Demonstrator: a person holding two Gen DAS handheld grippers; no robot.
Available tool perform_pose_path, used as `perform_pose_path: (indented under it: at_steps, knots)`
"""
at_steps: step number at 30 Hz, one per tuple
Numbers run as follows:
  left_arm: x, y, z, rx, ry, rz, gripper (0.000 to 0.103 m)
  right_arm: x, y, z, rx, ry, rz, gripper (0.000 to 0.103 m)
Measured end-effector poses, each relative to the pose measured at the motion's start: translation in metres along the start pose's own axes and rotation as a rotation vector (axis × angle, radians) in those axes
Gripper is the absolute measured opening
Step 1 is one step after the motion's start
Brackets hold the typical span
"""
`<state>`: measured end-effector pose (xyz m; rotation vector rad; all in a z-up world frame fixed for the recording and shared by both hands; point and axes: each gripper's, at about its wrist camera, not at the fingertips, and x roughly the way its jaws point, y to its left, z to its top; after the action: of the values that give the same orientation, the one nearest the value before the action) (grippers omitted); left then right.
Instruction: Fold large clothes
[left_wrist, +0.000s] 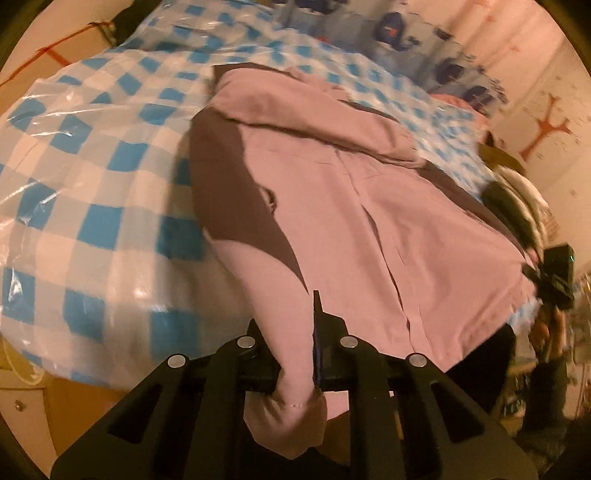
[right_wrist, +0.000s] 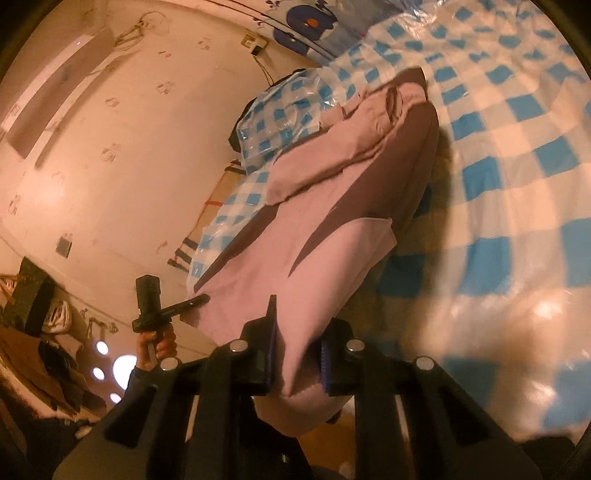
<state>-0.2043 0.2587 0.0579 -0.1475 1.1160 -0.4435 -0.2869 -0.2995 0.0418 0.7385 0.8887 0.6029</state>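
While both claws — left gripper (left_wrist: 317, 354) and right gripper (right_wrist: 297, 363) — clamp the pink garment's (left_wrist: 332, 206) near hem, its long axis runs toward the frame's top, over the checked bedcover (left_wrist: 92, 177).

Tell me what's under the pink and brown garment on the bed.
The pink and brown garment lies on a blue-and-white checked cover under clear plastic. What it hides beneath its middle cannot be seen.

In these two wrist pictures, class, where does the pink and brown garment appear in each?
Left wrist view: pink and brown garment fills the centre, hem pinched in the left gripper.
Right wrist view: garment runs centre, hem in the right gripper.
Shared landmark: blue-and-white checked cover.
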Motion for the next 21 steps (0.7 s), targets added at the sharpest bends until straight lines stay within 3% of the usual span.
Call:
perform_pose_path:
  at_steps: [2, 3, 4, 5, 6, 8, 9, 10, 11, 12, 14, 16, 19, 21]
  knots:
    - [0.007, -0.011, -0.025, 0.067, 0.089, 0.013, 0.016, -0.016, -0.003, -0.015, -0.013, 0.053, -0.047, 0.019]
    - [0.014, -0.011, -0.037, 0.102, 0.139, 0.054, 0.018, -0.022, -0.009, -0.020, -0.022, 0.098, -0.092, 0.022]
    - [0.021, -0.005, -0.048, 0.125, 0.183, 0.116, 0.024, -0.021, -0.019, -0.029, -0.023, 0.170, -0.172, 0.029]
    - [0.025, 0.001, -0.050, 0.125, 0.199, 0.165, 0.029, -0.020, -0.031, -0.036, -0.016, 0.221, -0.256, 0.029]
    - [0.024, 0.009, -0.048, 0.105, 0.189, 0.213, 0.030, -0.024, -0.040, -0.037, -0.013, 0.223, -0.349, 0.029]
    - [0.012, 0.021, -0.034, 0.058, 0.131, 0.237, 0.038, -0.038, -0.048, -0.024, 0.009, 0.150, -0.400, 0.037]
    - [0.004, 0.024, -0.022, 0.047, 0.083, 0.273, 0.043, -0.050, -0.047, -0.007, 0.022, 0.067, -0.382, 0.049]
    - [-0.003, 0.026, -0.008, 0.040, 0.026, 0.340, 0.056, -0.054, -0.044, 0.008, 0.019, 0.012, -0.380, 0.063]
    - [-0.011, 0.027, 0.011, 0.035, -0.032, 0.409, 0.062, -0.054, -0.039, 0.025, 0.000, -0.034, -0.381, 0.067]
    - [-0.016, 0.028, 0.029, 0.028, -0.079, 0.422, 0.065, -0.047, -0.032, 0.049, -0.035, -0.078, -0.370, 0.078]
    - [-0.019, 0.029, 0.069, -0.005, -0.184, 0.403, 0.083, -0.021, -0.024, 0.089, -0.067, -0.100, -0.364, 0.084]
    - [-0.005, 0.032, 0.113, -0.036, -0.283, 0.322, 0.086, 0.029, -0.020, 0.141, -0.122, -0.082, -0.349, 0.083]
    - [0.040, 0.031, 0.168, -0.054, -0.304, 0.219, 0.086, 0.102, -0.022, 0.201, -0.125, -0.054, -0.264, 0.083]
    - [0.091, 0.026, 0.213, -0.035, -0.318, 0.190, 0.086, 0.144, -0.024, 0.235, -0.140, -0.061, -0.245, 0.083]
